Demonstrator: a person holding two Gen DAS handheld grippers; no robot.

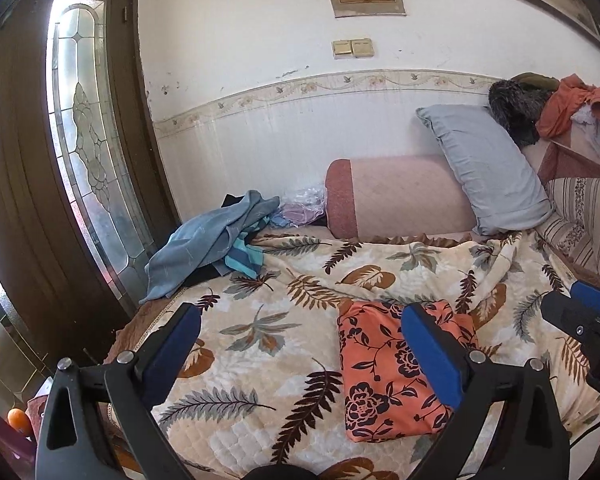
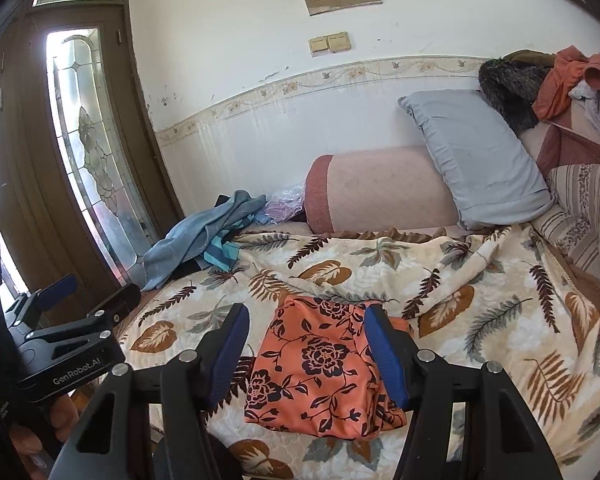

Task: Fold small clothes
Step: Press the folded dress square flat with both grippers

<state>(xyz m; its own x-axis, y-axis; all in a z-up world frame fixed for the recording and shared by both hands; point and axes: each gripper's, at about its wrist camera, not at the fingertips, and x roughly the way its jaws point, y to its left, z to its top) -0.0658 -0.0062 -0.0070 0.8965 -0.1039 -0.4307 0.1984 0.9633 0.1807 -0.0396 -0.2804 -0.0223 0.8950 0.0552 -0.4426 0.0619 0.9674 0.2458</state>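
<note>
Right wrist view is showing the right claw [image 2: 304, 350] hanging wide open and empty, its blue pads [image 2: 384, 350] parted to either side of the orange cloth [image 2: 316, 368], which is lying straight ahead and below on the leaf quilt [image 2: 500, 320]. That cloth is sitting as a compact, roughly rectangular packet, its long axis running away from the claw and leaning a little left at the near end, with a bunched edge along its right side. From these views it seems to be folded already, so I judge the next move is turning on either squaring that right edge or leaving it and fetching another piece. Left wrist view is showing the left claw [image 1: 300, 352] also spread open and holding nothing, with the cloth [image 1: 384, 380] lying off toward its right finger, not centred. The right claw is therefore the better lined up of the two and looks the nearer. Both are pointing forward and down over the bed, neither touching fabric. Farther ahead and to the left, a loose blue garment [image 2: 196, 236] is lying crumpled by the door [image 2: 40, 184], well apart from both claws; beyond it a bolster [image 2: 380, 188] and pillow [image 2: 480, 164] are leaning at the wall.
</note>
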